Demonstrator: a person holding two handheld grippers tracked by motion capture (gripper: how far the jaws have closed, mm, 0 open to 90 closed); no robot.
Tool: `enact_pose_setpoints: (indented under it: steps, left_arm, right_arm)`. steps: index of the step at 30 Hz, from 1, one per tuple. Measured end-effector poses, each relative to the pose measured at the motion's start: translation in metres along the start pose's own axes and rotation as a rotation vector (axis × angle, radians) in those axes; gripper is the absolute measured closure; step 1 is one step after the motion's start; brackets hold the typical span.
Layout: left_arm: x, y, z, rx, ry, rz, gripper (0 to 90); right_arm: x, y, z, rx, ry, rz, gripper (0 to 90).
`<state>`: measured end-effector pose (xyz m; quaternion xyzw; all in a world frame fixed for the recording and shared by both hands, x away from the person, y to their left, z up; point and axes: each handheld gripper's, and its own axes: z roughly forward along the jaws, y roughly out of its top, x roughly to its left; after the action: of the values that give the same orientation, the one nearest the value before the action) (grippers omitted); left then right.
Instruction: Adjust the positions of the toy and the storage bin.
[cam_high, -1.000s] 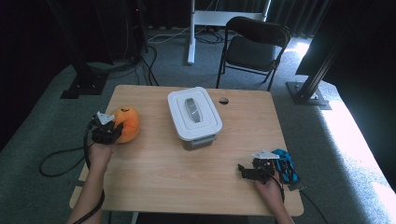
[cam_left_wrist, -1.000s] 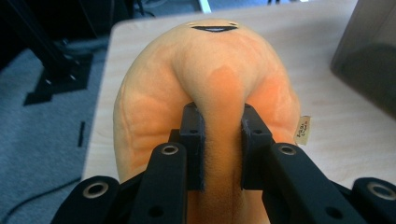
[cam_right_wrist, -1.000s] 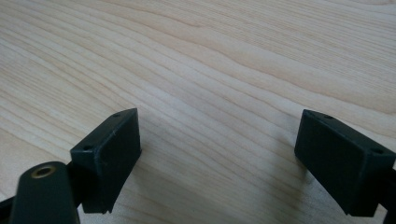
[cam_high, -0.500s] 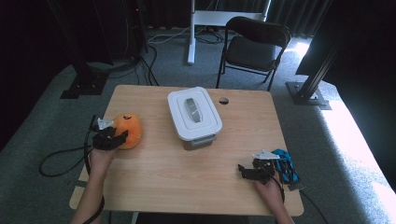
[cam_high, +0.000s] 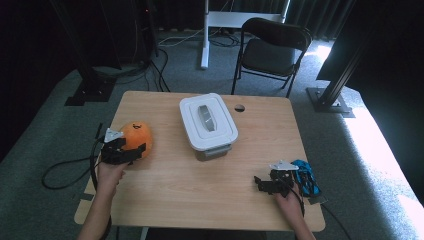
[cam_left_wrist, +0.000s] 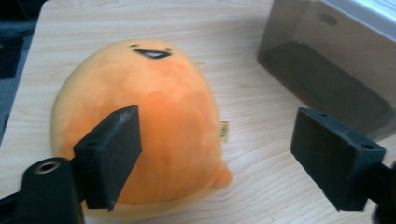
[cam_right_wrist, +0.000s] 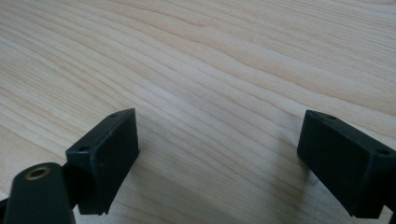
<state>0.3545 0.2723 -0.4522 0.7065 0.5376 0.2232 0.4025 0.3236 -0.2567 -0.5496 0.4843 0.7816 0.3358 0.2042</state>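
- The left gripper (cam_high: 131, 151) is seen at the left edge of the high view, just beside the orange plush toy (cam_high: 136, 138), on the toy's lower-left side in that frame.
- Its jaws have just been opening and now stand spread. In the left gripper view the toy (cam_left_wrist: 140, 126) lies ahead and left of centre; the left pad (cam_left_wrist: 112, 154) crosses in front of its flank, and whether pad and plush touch cannot be told. The right pad stands well clear over bare wood. Nothing is pinched.
- The toy's long axis runs away from the jaws in the left gripper view, its stitched face at the far, upper end. It rests on the table (cam_high: 165, 200), near the left edge.
- It is judged that any closing on the toy would first need the jaws shifted left in the left gripper view so that the body sits between both pads. The left hand is far the nearer one.
- The white lidded box (cam_high: 207, 125) stands at the upper centre of the high view, well apart from the toy; its clear wall (cam_left_wrist: 327, 70) fills the upper right of the left gripper view.
- The right gripper (cam_high: 272, 184) rests at the lower right of the high view, jaws spread over bare wood (cam_right_wrist: 210, 70), just beside a blue object (cam_high: 306, 176).
- Beyond the table, grey carpet, a folding chair (cam_high: 272, 50) at the upper centre and dark stands are noted.
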Motion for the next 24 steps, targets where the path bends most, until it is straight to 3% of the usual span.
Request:
enact_pose_setpoints:
  steps: [3,5,8,9,14,19,24]
  left_arm:
    - [-0.005,0.0,0.002,0.003,-0.004,0.024,8.9]
    - [-0.01,0.0,0.009,0.037,-0.035,0.023,0.2]
    - [-0.014,-0.001,0.014,0.043,-0.05,0.034,0.3]
    - [-0.02,-0.002,0.019,0.054,-0.066,0.059,0.3]
    - [-0.037,-0.005,0.035,0.069,-0.098,0.086,0.3]
    - [-0.05,-0.007,0.048,0.083,-0.108,0.1,0.3]
    - [-0.062,-0.004,0.064,0.086,-0.072,0.109,0.4]
  right_arm:
    - [0.0,0.001,0.001,0.0,0.008,-0.006,11.8]
    - [0.0,0.003,0.002,0.012,0.019,-0.015,11.8]
    - [0.0,0.006,0.003,0.02,0.025,-0.012,11.9]
    - [0.001,0.011,0.003,0.006,-0.002,-0.021,11.9]
    - [-0.001,0.027,0.005,-0.038,-0.013,0.011,11.9]
    - [0.0,0.044,0.012,-0.063,-0.015,0.022,11.9]
    - [-0.002,0.059,0.029,-0.069,-0.026,0.06,11.9]
